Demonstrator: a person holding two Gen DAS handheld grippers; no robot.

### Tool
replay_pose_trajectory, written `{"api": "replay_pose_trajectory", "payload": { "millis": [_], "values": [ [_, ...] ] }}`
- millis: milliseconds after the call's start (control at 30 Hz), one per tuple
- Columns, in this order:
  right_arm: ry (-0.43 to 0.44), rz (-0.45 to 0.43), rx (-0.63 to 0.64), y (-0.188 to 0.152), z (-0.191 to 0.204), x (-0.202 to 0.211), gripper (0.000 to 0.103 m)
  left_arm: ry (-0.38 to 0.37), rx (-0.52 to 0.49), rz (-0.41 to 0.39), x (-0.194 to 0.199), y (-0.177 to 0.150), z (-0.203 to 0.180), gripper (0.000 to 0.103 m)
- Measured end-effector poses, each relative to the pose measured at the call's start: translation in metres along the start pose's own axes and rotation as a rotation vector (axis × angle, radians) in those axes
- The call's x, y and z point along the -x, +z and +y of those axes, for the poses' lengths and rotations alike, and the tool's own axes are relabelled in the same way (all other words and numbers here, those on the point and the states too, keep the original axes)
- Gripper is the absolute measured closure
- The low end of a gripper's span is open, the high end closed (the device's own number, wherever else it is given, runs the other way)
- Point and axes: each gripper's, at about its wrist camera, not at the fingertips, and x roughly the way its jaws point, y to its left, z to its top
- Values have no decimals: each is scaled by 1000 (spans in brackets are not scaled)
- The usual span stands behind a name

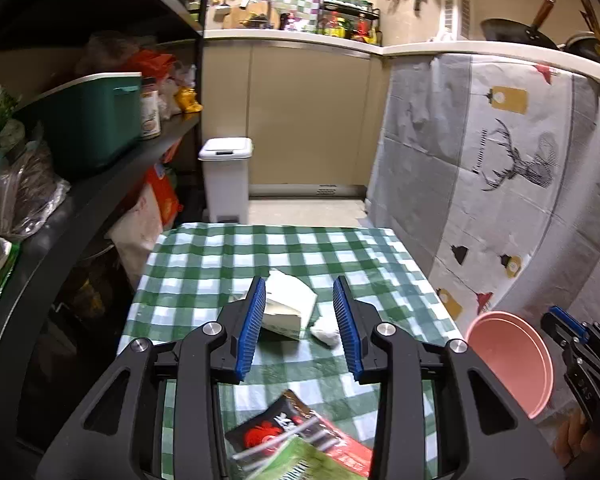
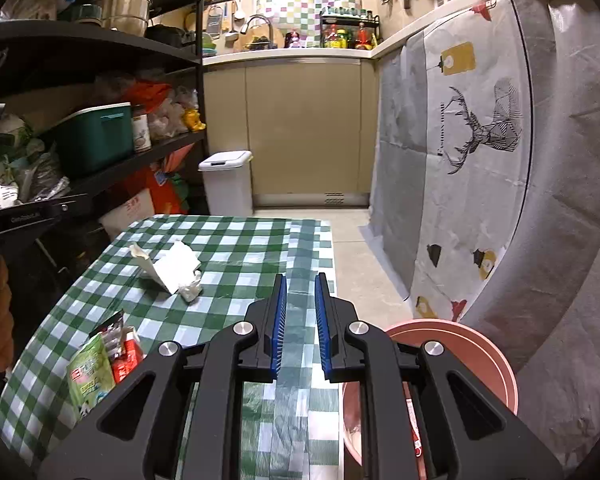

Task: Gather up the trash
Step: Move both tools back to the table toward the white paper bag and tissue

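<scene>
On checked tablecloth point(image 1: 204, 264), crumpled white carton point(image 1: 288, 306)

The right gripper point(image 2: 300, 312) hides most of the pink basin point(image 2: 480, 344); beside it, snack packets point(image 1: 300, 440) blur at the frame edge.

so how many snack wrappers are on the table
2, overlapping at the near end of the checked table: a green wrapper and a red and black wrapper behind it. More may be hidden.
</scene>
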Motion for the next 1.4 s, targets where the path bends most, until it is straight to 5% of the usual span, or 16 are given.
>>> {"api": "replay_pose_trajectory", "payload": {
  "millis": [333, 600, 1400],
  "values": [
    [28, -2, 9, 3, 19, -10, 91, 38, 41, 20, -16, 1, 33, 84],
    [69, 26, -9, 2, 28, -24, 99, 48, 68, 29, -21, 0, 46, 85],
    [181, 139, -6, 2, 69, -92, 96, 80, 125, 68, -41, -2, 77, 85]
  ]
}}
